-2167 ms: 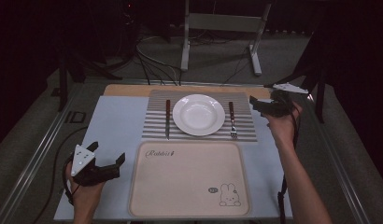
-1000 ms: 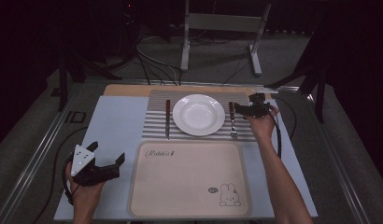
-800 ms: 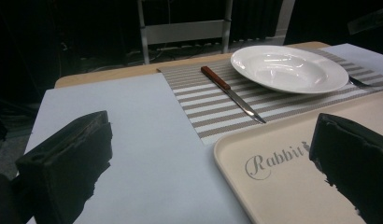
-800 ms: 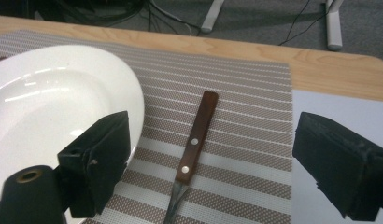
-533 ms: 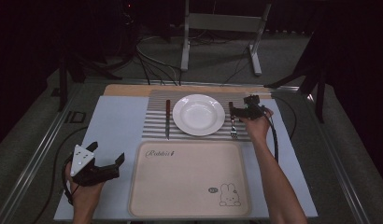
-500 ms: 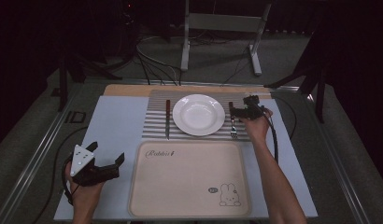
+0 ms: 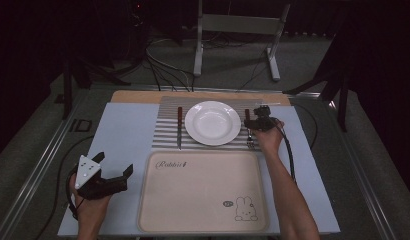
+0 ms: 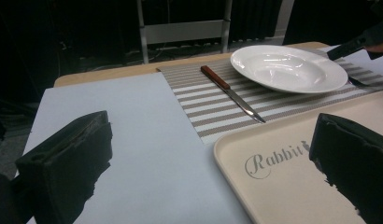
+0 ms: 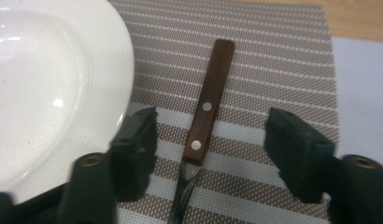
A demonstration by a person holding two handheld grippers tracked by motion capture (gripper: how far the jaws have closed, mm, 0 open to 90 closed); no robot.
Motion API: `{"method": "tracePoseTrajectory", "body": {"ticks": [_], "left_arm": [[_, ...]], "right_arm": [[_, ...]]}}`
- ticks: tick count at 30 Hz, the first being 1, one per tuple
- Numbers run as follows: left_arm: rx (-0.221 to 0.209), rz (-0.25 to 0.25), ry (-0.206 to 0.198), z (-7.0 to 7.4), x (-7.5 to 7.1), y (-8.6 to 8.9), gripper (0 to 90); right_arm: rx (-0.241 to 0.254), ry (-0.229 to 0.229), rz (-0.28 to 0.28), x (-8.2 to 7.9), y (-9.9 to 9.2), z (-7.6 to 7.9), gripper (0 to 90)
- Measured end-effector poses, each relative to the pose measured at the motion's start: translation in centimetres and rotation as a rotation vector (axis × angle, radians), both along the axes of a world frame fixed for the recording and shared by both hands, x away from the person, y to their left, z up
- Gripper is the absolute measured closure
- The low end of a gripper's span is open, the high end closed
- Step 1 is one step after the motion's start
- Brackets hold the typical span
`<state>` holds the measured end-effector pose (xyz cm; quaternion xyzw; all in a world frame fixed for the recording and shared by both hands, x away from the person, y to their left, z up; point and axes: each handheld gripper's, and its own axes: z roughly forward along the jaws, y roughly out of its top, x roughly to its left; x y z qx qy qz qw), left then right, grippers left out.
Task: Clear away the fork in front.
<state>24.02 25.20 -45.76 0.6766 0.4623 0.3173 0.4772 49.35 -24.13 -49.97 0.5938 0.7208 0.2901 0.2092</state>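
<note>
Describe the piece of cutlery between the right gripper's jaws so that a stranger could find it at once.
On the striped placemat lies a white plate. Just beside the plate, on the person's right, is the fork. It has a brown wooden handle with two metal rivets, while the knife lies on the plate's opposite side.

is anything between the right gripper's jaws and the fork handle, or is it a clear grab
Nothing visible is in the way. The right gripper straddles the fork, whose wooden handle lies bare on the striped placemat, with gaps on both sides. The jaws have just been closing but the pads do not press it yet. The white plate sits close beside one jaw.
</note>
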Motion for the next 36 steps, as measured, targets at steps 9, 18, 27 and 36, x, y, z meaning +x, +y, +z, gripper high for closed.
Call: {"method": "tracePoseTrajectory", "body": {"ticks": [9, 18, 27, 36], "left_arm": [[0.012, -0.008, 0.004, -0.1, 0.1, -0.2, 0.2], [0.018, -0.014, 0.003, -0.1, 0.1, -0.3, 0.2], [0.024, -0.016, 0.008, -0.1, 0.1, -0.5, 0.2], [0.033, -0.018, 0.012, -0.2, 0.2, -0.6, 0.2]], "right_arm": [[0.001, 0.068, -0.022, 0.4, 0.5, -0.8, 64.6], [-0.033, 0.154, -0.033, 0.4, 0.4, -0.7, 77.7], [-0.095, 0.237, 0.036, -1.6, -0.4, 0.0, 77.6], [-0.123, 0.229, 0.038, -1.4, 0.0, -0.1, 75.4]]}}
